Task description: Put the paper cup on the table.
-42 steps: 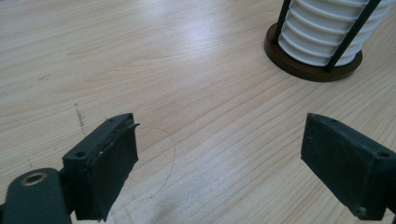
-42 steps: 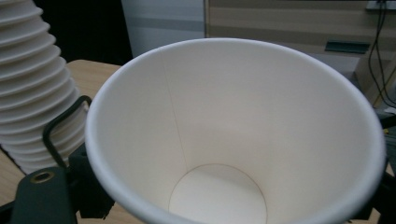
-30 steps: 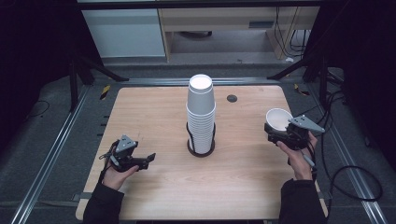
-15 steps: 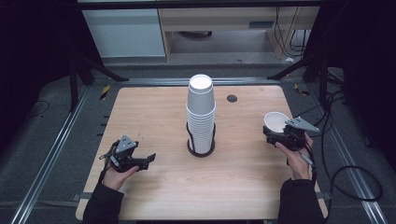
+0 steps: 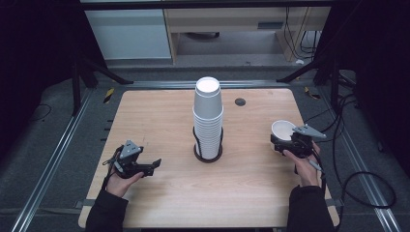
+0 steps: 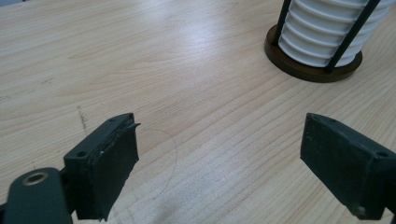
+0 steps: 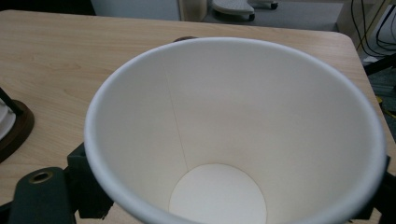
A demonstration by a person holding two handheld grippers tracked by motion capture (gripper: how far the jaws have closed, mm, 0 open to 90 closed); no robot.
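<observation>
High view: fixed above my side, looking forward and down over the whole table (image 5: 159, 121), floor and shelving beyond; my forearms enter at the bottom. Far off.

Left gripper view: rides my left gripper (image 5: 145, 168), very low and close over the wood, looking along its jaws toward the cup stack (image 6: 327, 32) and its stand (image 6: 299, 67). The high view shares these at table centre.

Right gripper view: rides my right gripper (image 5: 283, 141), looking down into a cup (image 7: 233, 135) at close range; the table's far edge is shared with the high view.
</observation>
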